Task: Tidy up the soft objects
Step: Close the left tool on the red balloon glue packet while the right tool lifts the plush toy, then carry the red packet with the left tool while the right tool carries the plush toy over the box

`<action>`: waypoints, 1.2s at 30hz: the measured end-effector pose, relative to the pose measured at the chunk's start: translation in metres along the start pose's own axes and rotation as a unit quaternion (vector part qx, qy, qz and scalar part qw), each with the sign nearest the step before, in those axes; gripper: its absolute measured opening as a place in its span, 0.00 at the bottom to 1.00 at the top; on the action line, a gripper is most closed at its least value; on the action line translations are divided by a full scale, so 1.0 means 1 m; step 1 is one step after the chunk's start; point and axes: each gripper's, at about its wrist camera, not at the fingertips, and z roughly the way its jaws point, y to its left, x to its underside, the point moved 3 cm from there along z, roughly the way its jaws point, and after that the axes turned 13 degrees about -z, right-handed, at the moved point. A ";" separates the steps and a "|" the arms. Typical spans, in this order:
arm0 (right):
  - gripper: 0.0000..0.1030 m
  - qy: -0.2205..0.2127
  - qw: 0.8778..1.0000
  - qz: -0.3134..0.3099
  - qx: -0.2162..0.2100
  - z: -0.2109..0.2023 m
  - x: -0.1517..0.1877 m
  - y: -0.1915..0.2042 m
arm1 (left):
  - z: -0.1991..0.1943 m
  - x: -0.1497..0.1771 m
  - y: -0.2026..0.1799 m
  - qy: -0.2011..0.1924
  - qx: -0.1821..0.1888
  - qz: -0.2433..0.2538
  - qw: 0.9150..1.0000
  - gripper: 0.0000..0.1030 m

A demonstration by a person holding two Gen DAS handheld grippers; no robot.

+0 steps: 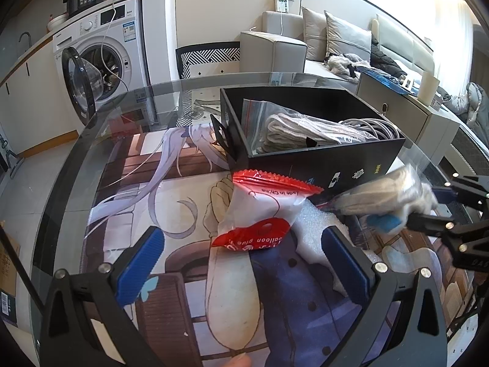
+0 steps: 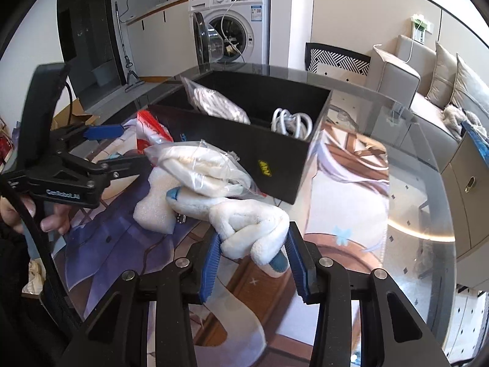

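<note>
Glass tops the table (image 1: 128,113), laid over a printed cartoon mat, with a washing machine (image 1: 101,52) and a grey sofa (image 1: 336,46) behind. On it, a black box (image 2: 244,140) holds a bagged cloth and white cable. The right gripper (image 2: 252,257) is clamped on a white plush toy (image 2: 253,229) near the box's front, a bagged cloth draped over it. The left gripper (image 1: 241,263) gapes wide, empty, above a red-and-white packet (image 1: 259,208).
</note>
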 end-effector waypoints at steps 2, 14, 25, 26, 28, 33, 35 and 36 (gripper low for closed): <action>0.40 -0.005 1.000 0.000 0.003 -0.007 0.001 -0.002 | 0.002 0.000 0.001 0.002 -0.007 -0.001 1.000 1.00; 0.40 -0.016 1.000 0.002 0.006 -0.026 0.001 -0.007 | 0.015 -0.004 -0.001 0.003 -0.039 -0.001 0.999 1.00; 0.40 -0.016 1.000 0.001 0.006 -0.026 -0.001 -0.008 | 0.014 -0.006 0.001 0.022 0.021 -0.026 0.999 0.56; 0.40 -0.017 1.000 0.001 0.005 -0.026 -0.001 -0.008 | 0.013 -0.006 0.001 0.022 0.024 -0.025 0.999 0.53; 0.40 -0.017 1.000 0.000 0.005 -0.025 -0.001 -0.008 | 0.011 -0.005 -0.001 0.022 0.031 -0.021 0.999 0.46; 0.40 -0.018 1.000 -0.001 0.005 -0.026 -0.001 -0.008 | 0.003 -0.005 -0.001 0.015 0.046 -0.022 0.999 0.44; 0.40 -0.019 1.000 -0.002 0.006 -0.027 -0.002 -0.008 | -0.001 -0.005 0.000 0.012 0.046 -0.023 0.999 0.43; 0.40 -0.020 1.000 -0.002 0.006 -0.028 -0.002 -0.008 | -0.003 -0.005 0.000 0.010 0.047 -0.024 0.999 0.43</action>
